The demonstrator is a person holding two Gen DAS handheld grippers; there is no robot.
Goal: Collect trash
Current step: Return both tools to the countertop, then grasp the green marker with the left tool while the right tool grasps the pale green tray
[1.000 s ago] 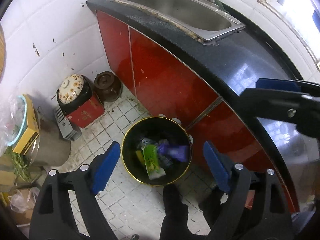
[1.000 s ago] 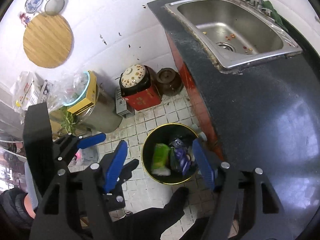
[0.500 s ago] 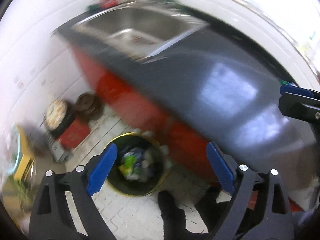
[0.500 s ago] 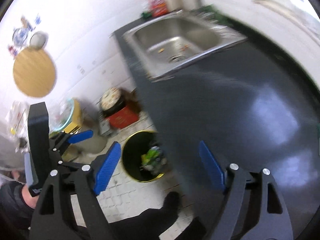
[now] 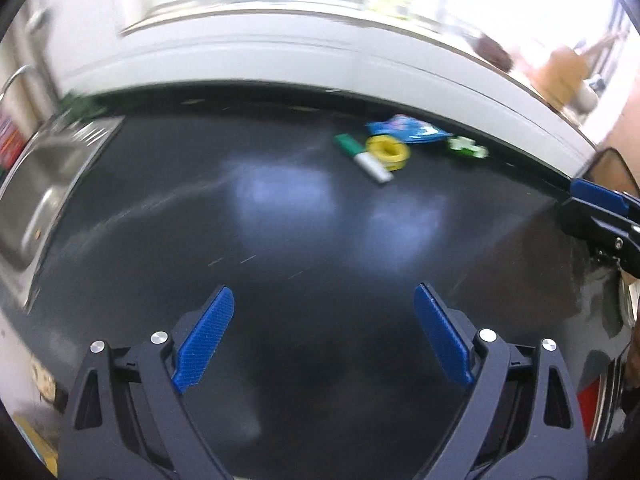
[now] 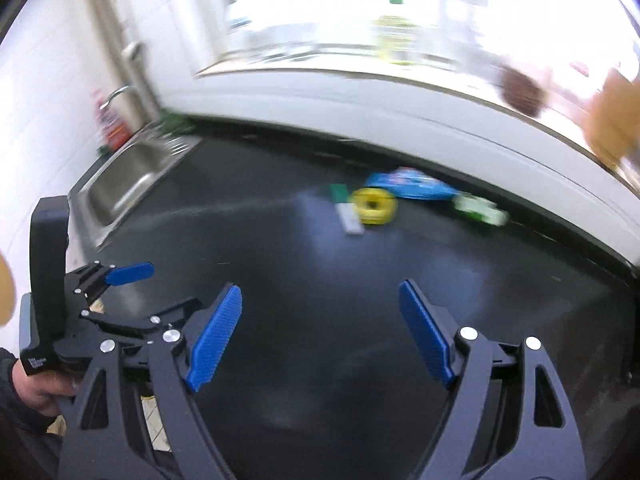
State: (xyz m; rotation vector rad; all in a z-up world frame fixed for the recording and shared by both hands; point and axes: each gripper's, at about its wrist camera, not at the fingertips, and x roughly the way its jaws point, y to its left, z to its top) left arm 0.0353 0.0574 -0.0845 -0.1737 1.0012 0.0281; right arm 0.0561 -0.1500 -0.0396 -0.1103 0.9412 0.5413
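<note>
Lying on the glossy black counter (image 5: 304, 240), near its back edge under the white sill (image 5: 280, 60), is a small group of trash: a round yellow ring (image 5: 388, 153), a flat green-and-white stick (image 5: 362, 158) touching it on the sink side, a crinkled blue packet (image 5: 404, 130) just behind it, and a green wrapper (image 5: 468, 148) on the side away from the sink. All are blurred, so finer detail cannot be read. The steel sink (image 5: 36, 184) is set into the counter, well apart from the trash.

The left gripper (image 5: 322, 338) has its jaws wide, with ribbed blue pads (image 5: 204, 340), and holds nothing. The right gripper (image 6: 320, 334) is also spread wide and empty; its pads (image 6: 426, 334) have the same ribbed blue texture on black frames.

One second ago both cameras looked down at the round bin with wrappers on the tiled floor, beside the red cabinet. Now the bin is out of view and both point across the counter toward the trash. The jaws are as wide as before.
</note>
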